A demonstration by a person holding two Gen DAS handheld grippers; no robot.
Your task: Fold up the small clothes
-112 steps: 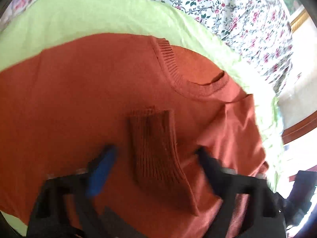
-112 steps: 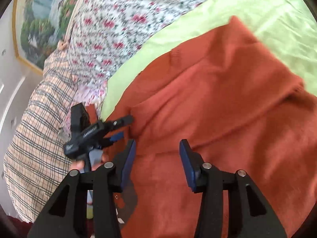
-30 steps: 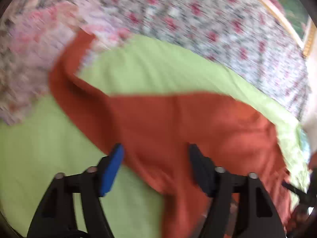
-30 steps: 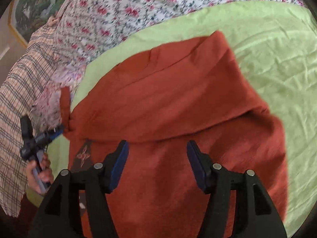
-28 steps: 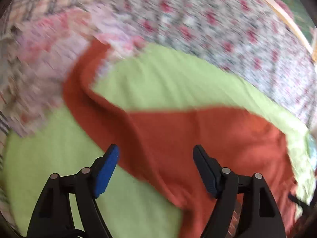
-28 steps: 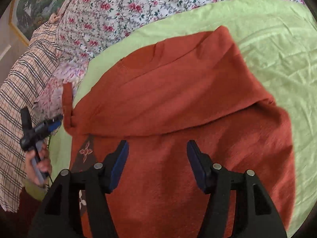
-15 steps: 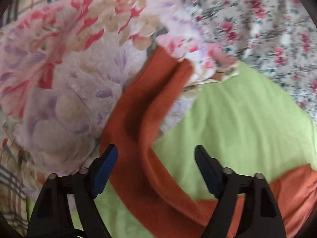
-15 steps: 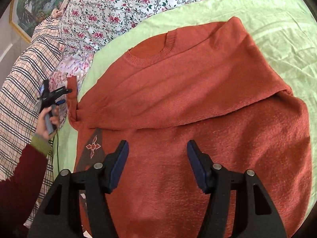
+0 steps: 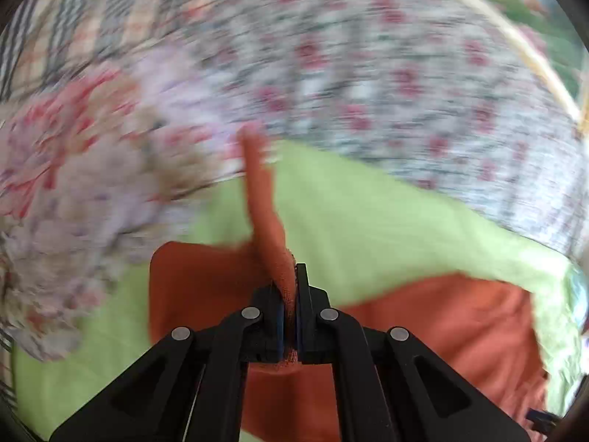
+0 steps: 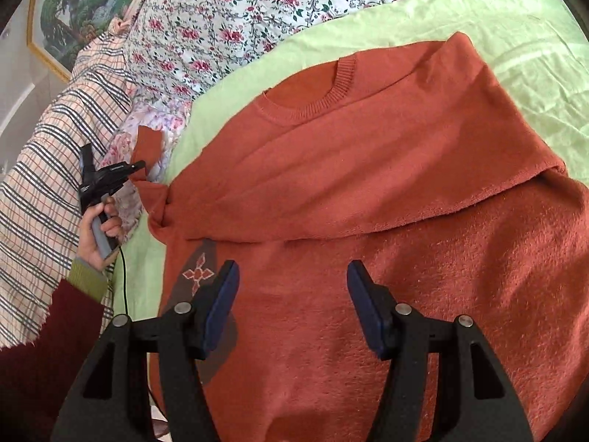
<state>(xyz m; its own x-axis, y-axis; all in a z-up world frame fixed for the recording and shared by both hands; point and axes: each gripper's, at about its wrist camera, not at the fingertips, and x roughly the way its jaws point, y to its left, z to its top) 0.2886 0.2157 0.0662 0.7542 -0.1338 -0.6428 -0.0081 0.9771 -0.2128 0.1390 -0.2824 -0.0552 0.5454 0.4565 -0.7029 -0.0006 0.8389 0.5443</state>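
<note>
Now one rust sweater (image 10: 368, 169), left tongs (image 9: 289, 294) clamped on its sleeve (image 9: 263, 202), right tongs (image 10: 292, 305) agape.

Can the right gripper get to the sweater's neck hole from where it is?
Probably yes. The right gripper is open and empty above the sweater, and nothing lies between it and the collar.

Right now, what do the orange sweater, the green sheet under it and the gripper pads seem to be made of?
Orange sweater: looks like soft knit, wool or acrylic; ribbed collar and fuzzy, nappy surface.
Green sheet: thin woven cloth, likely cotton; matte, with fine creases.
Gripper pads: dark blue, smooth, probably rubber or foam, on matte black plastic-looking arms with metal rivets. The left gripper is shut on the sweater's sleeve.
</note>
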